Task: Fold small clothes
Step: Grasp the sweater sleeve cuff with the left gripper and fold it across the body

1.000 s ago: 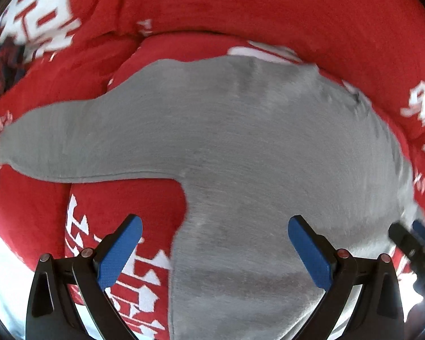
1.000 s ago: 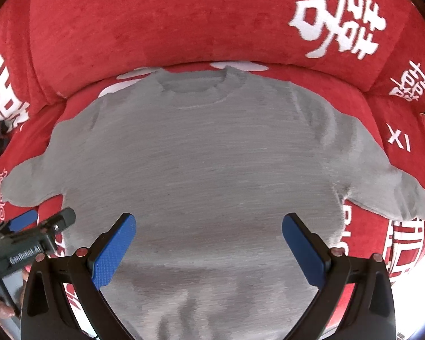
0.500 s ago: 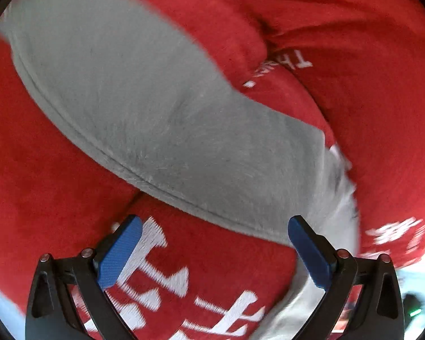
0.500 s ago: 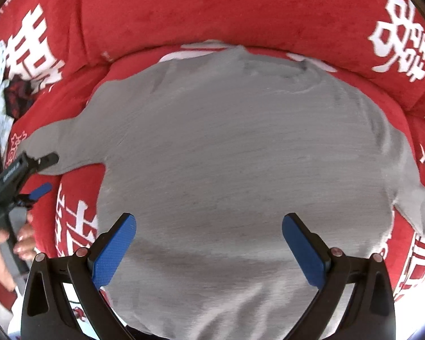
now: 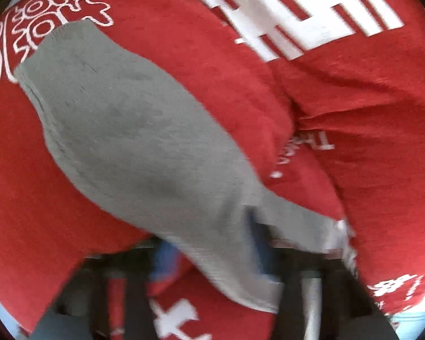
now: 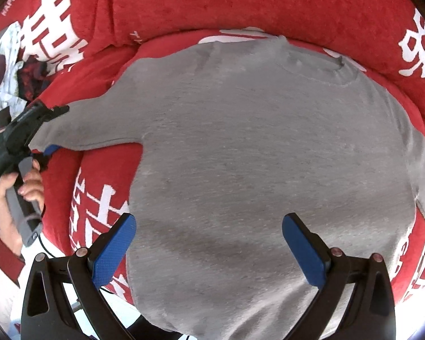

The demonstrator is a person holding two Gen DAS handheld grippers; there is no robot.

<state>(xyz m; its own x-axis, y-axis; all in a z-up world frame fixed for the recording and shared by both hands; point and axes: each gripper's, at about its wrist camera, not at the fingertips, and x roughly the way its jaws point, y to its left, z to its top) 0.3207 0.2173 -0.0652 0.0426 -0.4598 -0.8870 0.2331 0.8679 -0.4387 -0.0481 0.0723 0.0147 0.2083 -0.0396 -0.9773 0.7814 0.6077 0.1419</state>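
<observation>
A small grey sweater [image 6: 255,141] lies flat, front up, on a red sofa cover [image 6: 240,0]. Its left sleeve [image 5: 141,141] stretches out sideways. My left gripper [image 5: 212,246] is at that sleeve's cuff end, its jaws closing on the grey cloth, which sits between the blurred blue pads. In the right wrist view the left gripper [image 6: 53,130] is at the sleeve tip, held by a hand [image 6: 28,181]. My right gripper [image 6: 208,243] hovers open over the sweater's lower body, with nothing between its fingers.
The red cover carries big white characters [image 5: 297,14], and the backrest cushion rises behind the sweater. A heap of other clothes [image 6: 8,65] lies at the far left. The sofa's front edge runs along the bottom, with pale floor [image 6: 56,297] beyond.
My left gripper swung left from the sweater's body out to the sleeve end, rolled, and went from open to closed on the sleeve. The right gripper drifted slightly over the sweater, still open.
</observation>
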